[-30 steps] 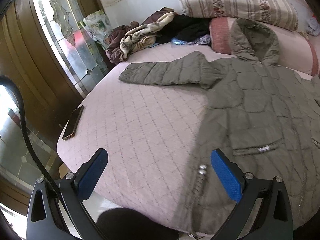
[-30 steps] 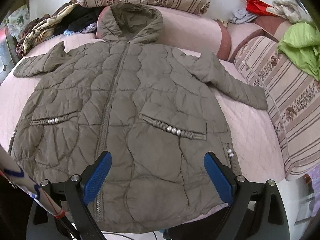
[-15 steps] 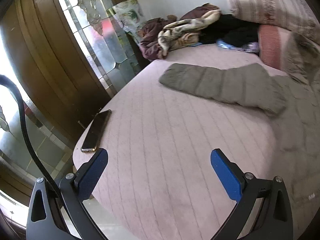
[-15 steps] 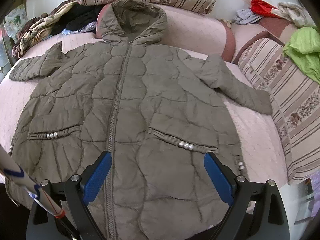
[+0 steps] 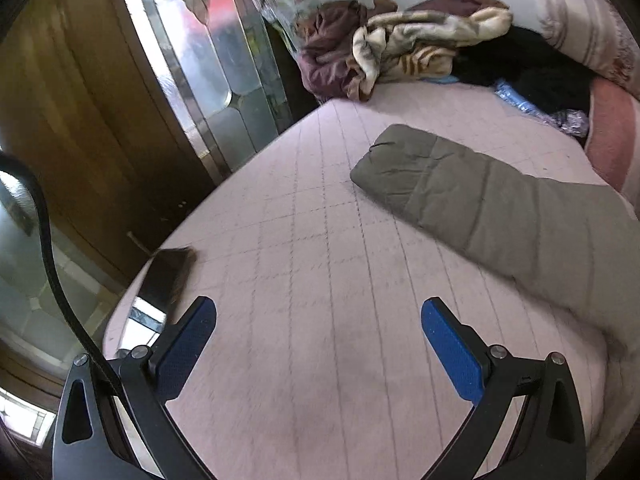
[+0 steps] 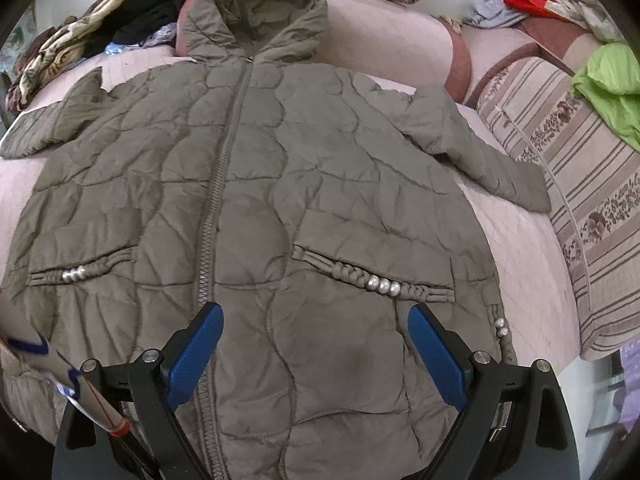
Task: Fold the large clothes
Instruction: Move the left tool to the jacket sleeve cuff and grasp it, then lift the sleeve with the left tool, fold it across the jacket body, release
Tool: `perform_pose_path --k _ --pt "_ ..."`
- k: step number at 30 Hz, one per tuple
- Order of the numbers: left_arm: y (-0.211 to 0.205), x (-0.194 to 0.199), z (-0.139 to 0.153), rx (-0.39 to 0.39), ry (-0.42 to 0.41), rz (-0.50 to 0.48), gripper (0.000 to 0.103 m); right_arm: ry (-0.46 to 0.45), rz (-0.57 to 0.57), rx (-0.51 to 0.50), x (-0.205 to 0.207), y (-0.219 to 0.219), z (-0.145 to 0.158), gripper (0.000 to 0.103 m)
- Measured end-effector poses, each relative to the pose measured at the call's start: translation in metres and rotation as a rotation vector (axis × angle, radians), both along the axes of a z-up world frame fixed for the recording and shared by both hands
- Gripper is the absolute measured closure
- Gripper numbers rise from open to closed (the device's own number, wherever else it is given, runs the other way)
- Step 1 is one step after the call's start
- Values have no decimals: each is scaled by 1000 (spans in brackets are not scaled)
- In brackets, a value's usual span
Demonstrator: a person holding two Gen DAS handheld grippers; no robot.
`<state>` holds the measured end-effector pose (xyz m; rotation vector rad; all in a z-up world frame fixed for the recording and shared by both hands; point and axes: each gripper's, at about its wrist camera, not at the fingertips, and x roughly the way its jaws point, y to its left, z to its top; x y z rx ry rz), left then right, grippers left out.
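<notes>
the olive quilted coat lies flat, zipped and front up, filling the middle of the right wrist view on the pink bed, hood toward the top. the right gripper hangs over its lower hem, jaws wide apart and empty. the left gripper, also spread and empty, hovers over bare bedcover, one coat sleeve at centre right, a phone at lower left.
</notes>
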<state>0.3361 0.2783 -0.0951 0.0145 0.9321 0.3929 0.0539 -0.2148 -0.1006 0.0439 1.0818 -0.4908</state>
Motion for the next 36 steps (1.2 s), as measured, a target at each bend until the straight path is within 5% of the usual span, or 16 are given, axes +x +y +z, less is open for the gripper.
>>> perform_pose_path --k 4,7,11,16,20,22,24,26,31,36 --pt "14 43 -20 -78 39 7 0 34 -13 -18 6 -3 -10 7" --pt "31 76 -34 -243 53 36 4 53 -18 -23 10 -6 -16 7" --pt "47 107 -54 -457 63 53 21 75 -24 -40 15 -7 -23 7" --pt "56 138 -60 -534 -18 84 21 76 -28 -66 22 -8 -27 7" --pt "55 156 -64 -502 -35 99 21 77 -29 -92 28 -9 -29 7" --pt "40 167 -64 -369 20 103 27 78 -30 -98 30 -9 -30 7" --pt "17 174 -56 -235 59 72 58 78 -30 -106 31 -11 -31 7" --pt "1 174 -43 -156 75 73 74 78 -30 -110 32 -12 -33 7" --pt "-36 147 15 -171 -3 -3 79 64 -24 -113 31 -13 -29 7" --pt "-101 99 81 -200 -97 -182 81 14 -35 -78 15 -20 -19 7"
